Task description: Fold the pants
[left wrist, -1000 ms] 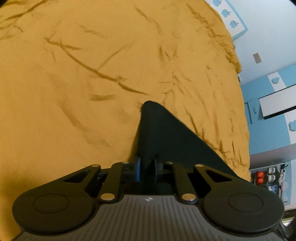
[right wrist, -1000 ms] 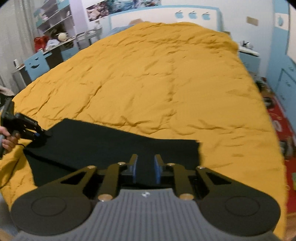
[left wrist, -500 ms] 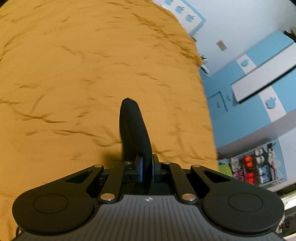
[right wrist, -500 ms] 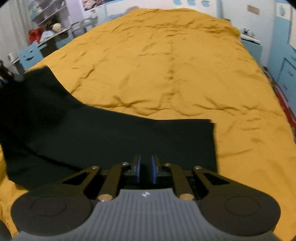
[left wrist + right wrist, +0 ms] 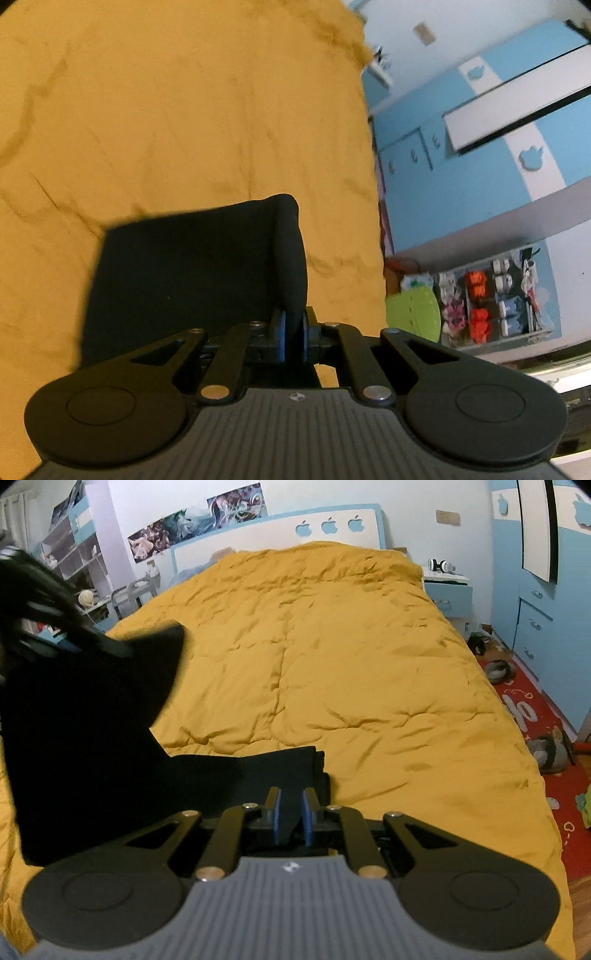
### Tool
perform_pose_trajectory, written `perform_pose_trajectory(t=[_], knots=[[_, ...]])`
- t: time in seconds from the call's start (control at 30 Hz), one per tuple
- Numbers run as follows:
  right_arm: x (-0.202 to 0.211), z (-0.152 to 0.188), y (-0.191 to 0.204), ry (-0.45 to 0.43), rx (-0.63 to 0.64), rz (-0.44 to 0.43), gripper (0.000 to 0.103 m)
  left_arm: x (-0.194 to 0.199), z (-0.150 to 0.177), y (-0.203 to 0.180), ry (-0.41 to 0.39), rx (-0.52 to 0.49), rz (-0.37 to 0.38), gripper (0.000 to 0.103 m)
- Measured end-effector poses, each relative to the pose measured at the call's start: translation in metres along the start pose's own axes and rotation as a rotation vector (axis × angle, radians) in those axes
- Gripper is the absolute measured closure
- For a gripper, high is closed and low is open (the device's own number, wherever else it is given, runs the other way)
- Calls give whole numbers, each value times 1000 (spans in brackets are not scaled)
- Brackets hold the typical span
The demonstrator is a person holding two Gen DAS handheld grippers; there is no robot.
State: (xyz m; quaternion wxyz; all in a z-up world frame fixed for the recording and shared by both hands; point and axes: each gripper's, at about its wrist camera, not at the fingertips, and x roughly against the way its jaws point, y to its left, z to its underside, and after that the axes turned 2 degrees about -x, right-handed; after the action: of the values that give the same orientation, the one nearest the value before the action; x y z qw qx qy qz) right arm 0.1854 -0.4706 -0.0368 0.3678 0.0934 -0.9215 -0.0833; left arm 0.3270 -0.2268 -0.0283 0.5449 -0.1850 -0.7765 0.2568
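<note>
Black pants (image 5: 92,731) are spread across the near end of a bed covered by a mustard-yellow quilt (image 5: 332,657), and both ends of the garment are gripped. The left gripper (image 5: 293,334) is clamped on a raised, rolled edge of the cloth, which is pinched between its blue pads (image 5: 281,336); from there the fabric is draped down to the left as a dark sheet above the quilt. The right gripper (image 5: 290,821) is likewise closed on the pants, with a tongue of black fabric caught between its blue pads (image 5: 275,821), its jaws having just been closing on it. In the right wrist view the far part of the garment is seen lifted high at the left, blurred, while the near part is laid flat with stacked edges (image 5: 319,764) just ahead of the fingers.
</note>
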Motion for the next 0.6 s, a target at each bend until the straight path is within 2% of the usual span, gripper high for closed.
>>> perform_pose_trajectory(t=[0.13,0.3,0.37,0.43,0.6], knots=[[2,3,-4,-5,4,10,96,-53,15,4,89,19,-39,95],[0,7,-9,8,-32,1,96,-81,23,10,174,-19,-41,93],[-2,9,-8,15,-37,-5,96,-81,25,7,199,-41,-28,87],[-3,9,-5,20,-47,-15,95,-75,25,2,208,-78,-16,85],[-1,6,-5,23,-98,-37,89,-35,28,-7,141,-203,-30,81]])
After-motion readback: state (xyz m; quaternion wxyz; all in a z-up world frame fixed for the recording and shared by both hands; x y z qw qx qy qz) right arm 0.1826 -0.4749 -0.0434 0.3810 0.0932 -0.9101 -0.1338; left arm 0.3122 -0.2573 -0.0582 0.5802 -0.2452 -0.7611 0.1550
